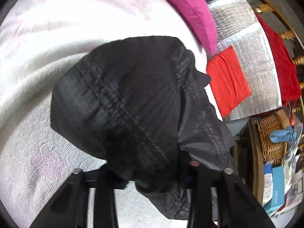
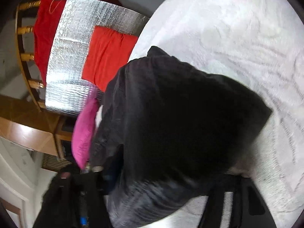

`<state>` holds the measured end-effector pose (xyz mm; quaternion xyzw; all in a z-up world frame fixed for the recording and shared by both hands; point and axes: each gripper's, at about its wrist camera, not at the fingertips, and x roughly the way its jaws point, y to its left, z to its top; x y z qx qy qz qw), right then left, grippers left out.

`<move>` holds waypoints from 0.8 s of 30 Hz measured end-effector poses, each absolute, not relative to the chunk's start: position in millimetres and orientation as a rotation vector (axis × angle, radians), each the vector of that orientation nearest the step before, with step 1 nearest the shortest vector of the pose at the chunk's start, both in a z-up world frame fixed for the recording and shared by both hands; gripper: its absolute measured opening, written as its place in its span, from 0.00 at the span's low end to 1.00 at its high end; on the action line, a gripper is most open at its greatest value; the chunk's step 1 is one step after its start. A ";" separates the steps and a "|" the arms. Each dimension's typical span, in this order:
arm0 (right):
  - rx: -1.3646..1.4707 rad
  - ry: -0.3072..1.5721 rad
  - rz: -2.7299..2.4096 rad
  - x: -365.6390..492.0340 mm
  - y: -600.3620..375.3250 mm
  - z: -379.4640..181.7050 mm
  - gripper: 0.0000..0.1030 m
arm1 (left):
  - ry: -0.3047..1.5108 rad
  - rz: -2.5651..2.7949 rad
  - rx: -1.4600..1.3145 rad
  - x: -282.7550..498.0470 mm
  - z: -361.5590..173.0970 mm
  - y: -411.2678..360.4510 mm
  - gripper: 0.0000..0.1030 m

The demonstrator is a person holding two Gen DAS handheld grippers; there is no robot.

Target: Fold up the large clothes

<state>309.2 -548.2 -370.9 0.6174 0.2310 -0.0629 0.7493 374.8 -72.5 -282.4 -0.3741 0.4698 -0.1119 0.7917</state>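
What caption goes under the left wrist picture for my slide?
Left claw reaching into a dark garment bunched on a white blanket.

Around me I note a white textured bedspread (image 1: 57, 43), rumpled into folds, with a faint pink mark in its weave. A magenta pillow (image 1: 191, 13) lies at its edge. Beside that pillow a silver quilted foil sheet (image 1: 247, 43) is spread out, and a folded orange-red cloth (image 1: 227, 79) rests flat on it. A darker red fabric (image 1: 281, 60) hangs over a wooden rail with turned spindles (image 1: 285, 34) past the foil. Near the rail stands a wicker basket (image 1: 271, 138) with a blue item (image 1: 283, 135) on its rim. Boxes and printed papers (image 1: 279, 188) are piled next to the basket; their print is too small to read.
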 end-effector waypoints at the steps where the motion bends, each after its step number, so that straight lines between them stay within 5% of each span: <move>1: 1.344 0.505 -0.137 308.1 -548.4 -370.2 0.48 | 1.001 -0.240 -0.772 373.8 -278.1 -74.8 0.28; 6: 1.237 0.489 -0.136 299.7 -542.3 -349.8 0.39 | 0.978 -0.232 -0.719 365.5 -264.6 -73.8 0.20; 18: 1.150 0.539 -0.088 217.2 -524.5 -342.2 0.38 | 1.040 -0.255 -0.604 301.9 -260.8 -54.5 0.20; 21: 1.153 0.602 -0.066 205.3 -521.2 -357.4 0.40 | 1.114 -0.249 -0.581 303.9 -274.6 -48.7 0.39; 23: 1.236 0.644 -0.052 203.3 -527.3 -369.7 0.54 | 1.188 -0.228 -0.637 303.0 -282.9 -35.9 0.53; 24: 1.281 0.677 -0.057 201.2 -529.8 -373.9 0.70 | 1.209 -0.219 -0.668 298.6 -281.2 -26.7 0.58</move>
